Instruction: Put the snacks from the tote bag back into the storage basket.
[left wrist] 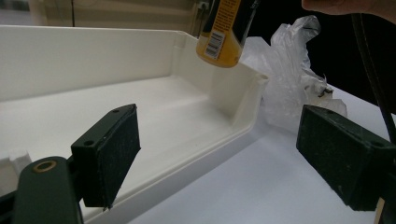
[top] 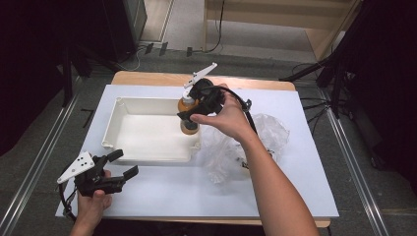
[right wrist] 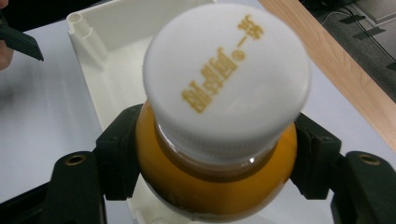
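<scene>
An orange bottle (top: 188, 116) with a white cap (right wrist: 227, 81) hangs upright over the right end of the white tray (top: 129, 105), clear of its floor. My right gripper (top: 193, 114) is shut on the bottle (right wrist: 215, 186) just below the cap, one jaw on each side. The bottle's labelled lower part (left wrist: 220, 33) hangs above the tray's far corner (left wrist: 254, 81) in the left gripper view. My left gripper (top: 119, 165) rests near the table's front left, open, with nothing between its pads (left wrist: 114, 156).
A crumpled clear plastic bag (top: 236, 142) lies right of the tray on the white table top (top: 196, 191). A wooden edge (top: 147, 78) runs along the table's far side. Cables and dark stands sit on the floor beyond.
</scene>
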Demonstrator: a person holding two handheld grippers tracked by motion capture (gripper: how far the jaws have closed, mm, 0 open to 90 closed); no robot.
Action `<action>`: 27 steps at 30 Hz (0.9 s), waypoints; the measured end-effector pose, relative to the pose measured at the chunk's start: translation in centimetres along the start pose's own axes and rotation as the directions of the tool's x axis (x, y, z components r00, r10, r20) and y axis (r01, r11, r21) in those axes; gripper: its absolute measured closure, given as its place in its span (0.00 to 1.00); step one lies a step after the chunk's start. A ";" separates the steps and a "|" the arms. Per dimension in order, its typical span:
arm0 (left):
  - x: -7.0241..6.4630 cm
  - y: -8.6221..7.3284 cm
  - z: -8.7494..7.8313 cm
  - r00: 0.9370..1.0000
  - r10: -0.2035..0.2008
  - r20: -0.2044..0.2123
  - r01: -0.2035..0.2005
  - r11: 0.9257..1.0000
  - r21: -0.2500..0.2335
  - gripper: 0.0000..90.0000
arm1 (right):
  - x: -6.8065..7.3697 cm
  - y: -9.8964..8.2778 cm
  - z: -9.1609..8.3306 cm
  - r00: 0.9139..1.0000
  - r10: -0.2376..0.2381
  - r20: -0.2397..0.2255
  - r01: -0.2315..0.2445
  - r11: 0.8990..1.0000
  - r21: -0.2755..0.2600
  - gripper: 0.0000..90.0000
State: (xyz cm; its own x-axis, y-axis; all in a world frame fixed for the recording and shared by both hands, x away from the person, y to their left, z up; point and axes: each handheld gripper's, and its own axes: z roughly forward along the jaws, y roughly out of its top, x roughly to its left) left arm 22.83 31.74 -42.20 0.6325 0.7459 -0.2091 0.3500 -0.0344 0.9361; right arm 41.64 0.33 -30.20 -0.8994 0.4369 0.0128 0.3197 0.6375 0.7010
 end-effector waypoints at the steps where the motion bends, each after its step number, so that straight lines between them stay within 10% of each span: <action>1: 0.0 0.0 0.0 1.000 -0.001 0.002 0.001 1.000 -0.003 0.15 | 0.0 0.0 0.1 1.000 0.001 0.002 -0.001 1.000 -0.001 0.34; 27: 0.1 0.0 0.0 1.000 -0.004 0.003 0.004 1.000 -0.004 0.15 | -0.1 -1.5 2.3 1.000 0.009 -0.003 -0.009 1.000 0.028 0.34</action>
State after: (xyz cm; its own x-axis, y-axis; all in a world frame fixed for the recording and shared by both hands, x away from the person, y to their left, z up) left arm 22.86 31.77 -42.23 0.6328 0.7443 -0.2137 0.3499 -0.0287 0.9363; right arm 41.92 0.80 -32.88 -0.8973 0.4410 0.0210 0.3358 0.6509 0.6809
